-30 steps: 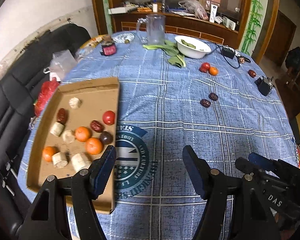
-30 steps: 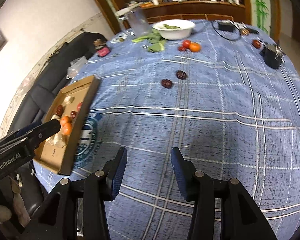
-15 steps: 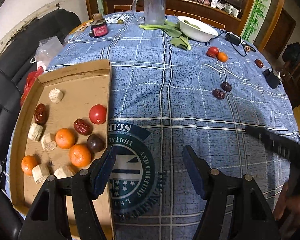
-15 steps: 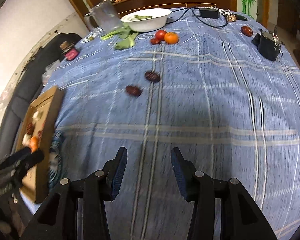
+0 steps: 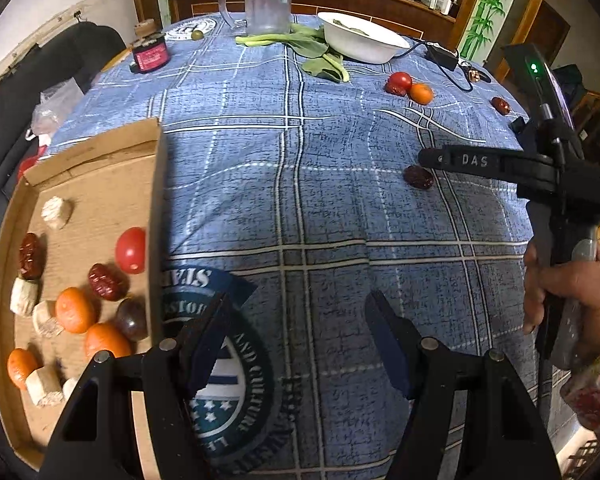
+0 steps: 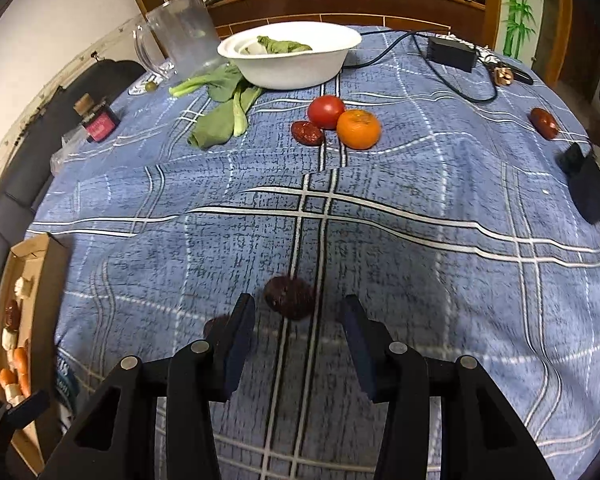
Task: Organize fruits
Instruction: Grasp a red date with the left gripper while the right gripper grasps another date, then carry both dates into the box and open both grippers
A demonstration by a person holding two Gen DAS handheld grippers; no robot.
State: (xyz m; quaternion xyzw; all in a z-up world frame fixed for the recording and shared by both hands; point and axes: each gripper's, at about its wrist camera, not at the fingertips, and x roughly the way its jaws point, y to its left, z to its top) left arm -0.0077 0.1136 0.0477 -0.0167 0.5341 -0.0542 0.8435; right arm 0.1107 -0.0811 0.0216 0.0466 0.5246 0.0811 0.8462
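A cardboard tray [image 5: 100,168] at the left holds a tomato [image 5: 131,249], oranges, red dates and several pale chunks. My left gripper [image 5: 298,308] is open over the blue cloth, just right of the tray wall, with nothing in it. My right gripper [image 6: 298,320] hangs low over a dark red date [image 6: 289,297] lying just ahead of its fingertips. Its jaws are closing and the pads are clear of the date. A second date [image 6: 214,325] is half hidden behind the left finger. Farther back lie a tomato [image 6: 326,111], an orange [image 6: 358,129] and another date [image 6: 308,133].
A white bowl [image 6: 288,56] with greens, loose leaves [image 6: 224,116], a clear pitcher [image 6: 180,28] and a pink jar [image 6: 98,124] stand at the back. A lone date [image 6: 544,122], a black charger [image 6: 452,54] with its cable, and a black device [image 6: 592,192] sit at the right.
The right gripper swept forward across the table to the two dates and its jaws narrowed a little. The left gripper sank closer to the cloth beside the tray.
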